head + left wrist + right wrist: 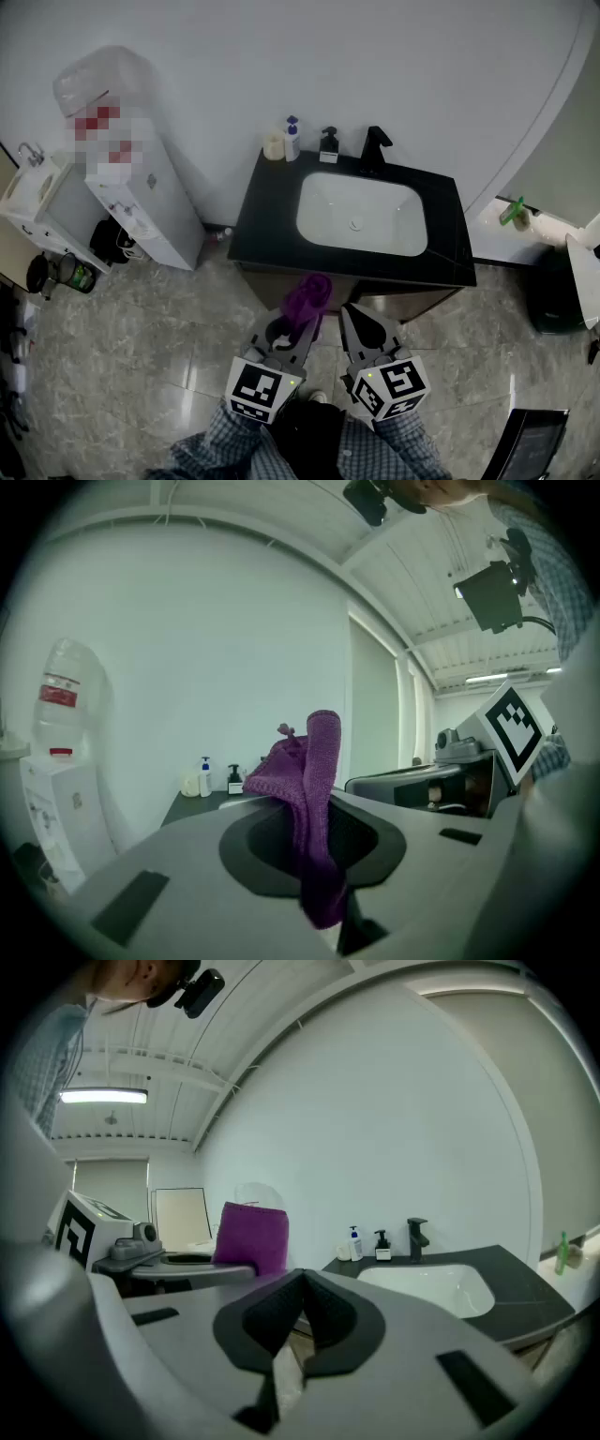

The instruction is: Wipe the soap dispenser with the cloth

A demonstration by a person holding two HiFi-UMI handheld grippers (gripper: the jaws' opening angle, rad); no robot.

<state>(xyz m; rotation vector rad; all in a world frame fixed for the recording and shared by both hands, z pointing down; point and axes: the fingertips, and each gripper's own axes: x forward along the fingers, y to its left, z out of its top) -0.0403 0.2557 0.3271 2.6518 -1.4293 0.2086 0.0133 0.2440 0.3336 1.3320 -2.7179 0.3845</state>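
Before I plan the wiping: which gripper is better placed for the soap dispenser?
Left. The left gripper is shut on the purple cloth; the right gripper is shut and empty. Neither is near the black soap dispenser.

- Soft, even indoor light is seen in the head view, with a dull sheen on the tiled floor (141, 319).
- A ceiling strip light (103, 1097) is shown lit in the right gripper view.
- Straight lines are bent towards the edges, and the corners are blacked out in both gripper views.
- The near bodies of the left gripper (314, 832) and right gripper (300, 1288) are blurred, as is the cloth's (319, 761) lower end.
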